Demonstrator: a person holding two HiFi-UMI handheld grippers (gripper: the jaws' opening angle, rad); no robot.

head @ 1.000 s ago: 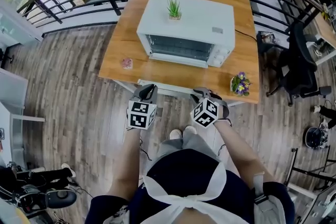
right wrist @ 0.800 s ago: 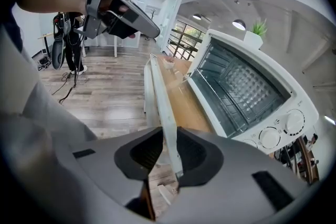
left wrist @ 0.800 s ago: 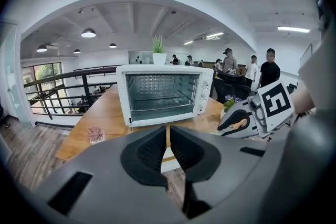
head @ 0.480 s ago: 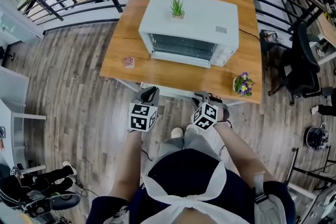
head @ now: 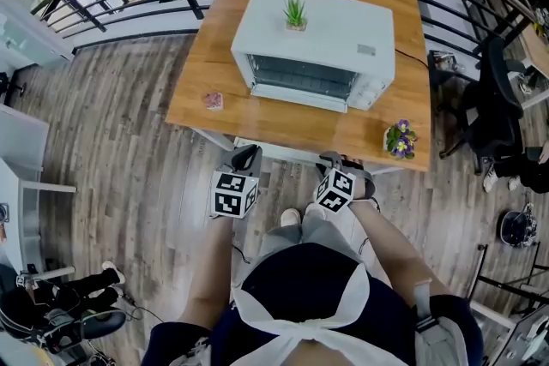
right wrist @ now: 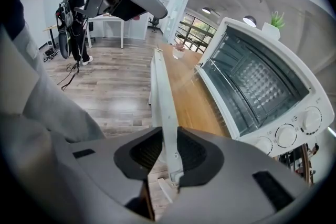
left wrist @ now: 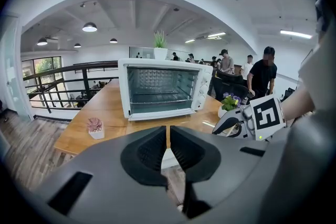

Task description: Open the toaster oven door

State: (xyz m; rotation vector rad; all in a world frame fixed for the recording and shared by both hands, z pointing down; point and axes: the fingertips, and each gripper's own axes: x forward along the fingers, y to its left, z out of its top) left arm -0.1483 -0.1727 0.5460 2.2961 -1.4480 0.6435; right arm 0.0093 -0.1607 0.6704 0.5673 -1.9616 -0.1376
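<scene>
Since the earlier frame the table and toaster oven had drifted slightly right in the head view, and the right gripper had dipped a little. Near the table's left front edge sat a small pink pot. Off that front edge hung the left gripper, jaws closed on nothing. The oven door stood closed, facing the person, a bare strip of tabletop before it, well apart from both grippers. The right gripper's jaws stood partly apart, the table's white rail showing in their gap, no grip on it visible. A flower pot occupied the front right corner.
</scene>
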